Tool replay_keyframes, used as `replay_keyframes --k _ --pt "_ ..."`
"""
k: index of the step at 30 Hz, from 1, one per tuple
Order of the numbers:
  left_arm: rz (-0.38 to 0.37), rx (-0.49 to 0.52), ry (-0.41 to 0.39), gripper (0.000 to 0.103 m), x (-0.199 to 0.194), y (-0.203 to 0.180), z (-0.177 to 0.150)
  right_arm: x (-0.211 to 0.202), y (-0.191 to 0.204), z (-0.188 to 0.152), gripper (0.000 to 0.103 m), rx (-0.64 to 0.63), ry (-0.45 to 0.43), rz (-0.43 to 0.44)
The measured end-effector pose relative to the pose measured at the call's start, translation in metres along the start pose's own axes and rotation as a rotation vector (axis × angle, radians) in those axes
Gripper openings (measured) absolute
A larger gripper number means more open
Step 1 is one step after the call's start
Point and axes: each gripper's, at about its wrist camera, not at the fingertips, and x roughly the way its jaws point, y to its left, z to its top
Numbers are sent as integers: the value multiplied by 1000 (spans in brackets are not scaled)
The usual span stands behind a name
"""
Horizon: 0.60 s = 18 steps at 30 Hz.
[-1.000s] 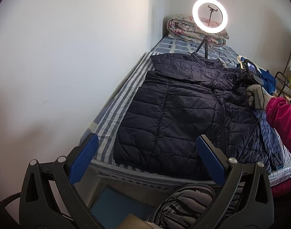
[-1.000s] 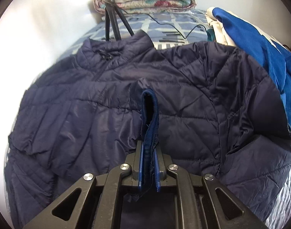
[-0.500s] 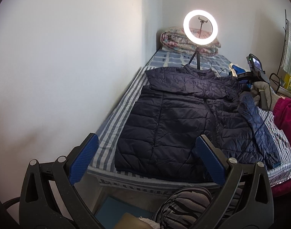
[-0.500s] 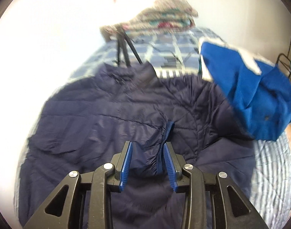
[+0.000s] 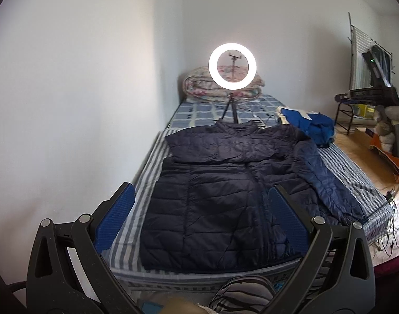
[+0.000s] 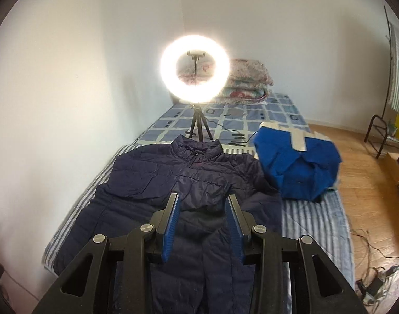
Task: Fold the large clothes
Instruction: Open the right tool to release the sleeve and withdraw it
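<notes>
Quilted navy puffer jacket (image 5: pixel 215 198) flat on striped bed (image 5: pixel 147 183), both tools (image 5: pixel 199 219) (image 6: pixel 202 222) spread, empty.

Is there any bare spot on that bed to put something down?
Yes: striped sheet right of the navy jacket, below the blue garment, and checked bedding between ring light tripod and folded quilt. Elsewhere the jacket covers it.

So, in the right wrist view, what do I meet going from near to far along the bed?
right gripper → navy puffer jacket → ring light tripod → folded floral quilt
</notes>
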Motion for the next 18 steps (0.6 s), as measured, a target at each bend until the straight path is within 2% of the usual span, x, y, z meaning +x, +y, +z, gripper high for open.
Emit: replay_keyframes --k 2,6,8,9,15,17,18 --pt "-45 47 10 103 7 -14 5 -35 0 -14 63 -23 -26 -44" --pt "-149 125 31 103 24 -53 12 -85 -11 -46 65 -29 -50 -101" --pt "-203 166 33 103 28 -77 14 -106 -21 -67 75 -7 -51 -135" --pt "-232 196 31 103 31 -92 15 -114 -27 -77 77 7 -50 -143" --pt "-406 316 62 103 50 -166 18 -144 -50 -141 85 41 7 -250" --pt "-430 330 85 103 59 -184 17 -152 -56 -160 91 58 18 -275" --pt "-447 342 96 103 64 -195 17 -157 -58 -168 91 65 20 -282"
